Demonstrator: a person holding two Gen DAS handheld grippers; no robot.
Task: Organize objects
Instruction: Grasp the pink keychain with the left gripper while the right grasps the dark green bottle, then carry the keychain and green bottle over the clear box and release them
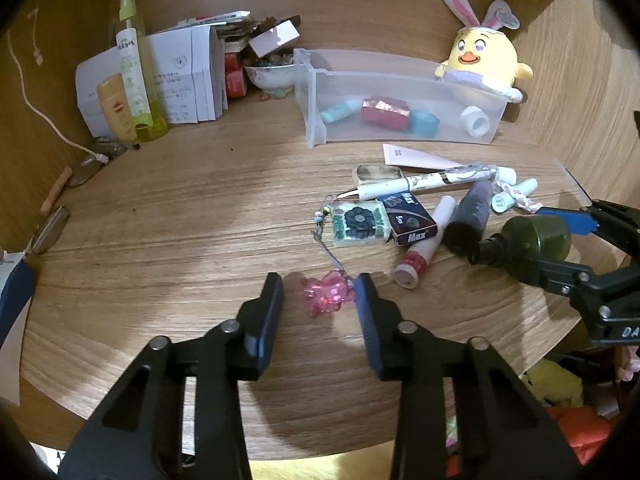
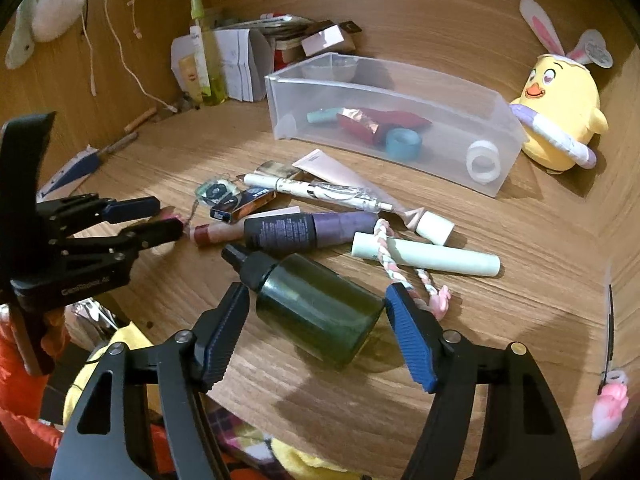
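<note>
clear bin [image 2: 400,88], back of tabletop: red pouch [image 2: 372,122], blue tape roll [image 2: 403,143], white tape roll [image 2: 483,162], teal tube [image 2: 324,115]. dark green spray bottle [image 2: 316,304], on its side near front edge, between parted right gripper [image 2: 316,312] fingers, untouched. left gripper [image 1: 318,300] half open around pink charm [image 1: 328,294].

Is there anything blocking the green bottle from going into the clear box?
Yes. Between the green bottle and the clear box lie a purple tube, a pale green tube, a braided cord and a white pen.
</note>
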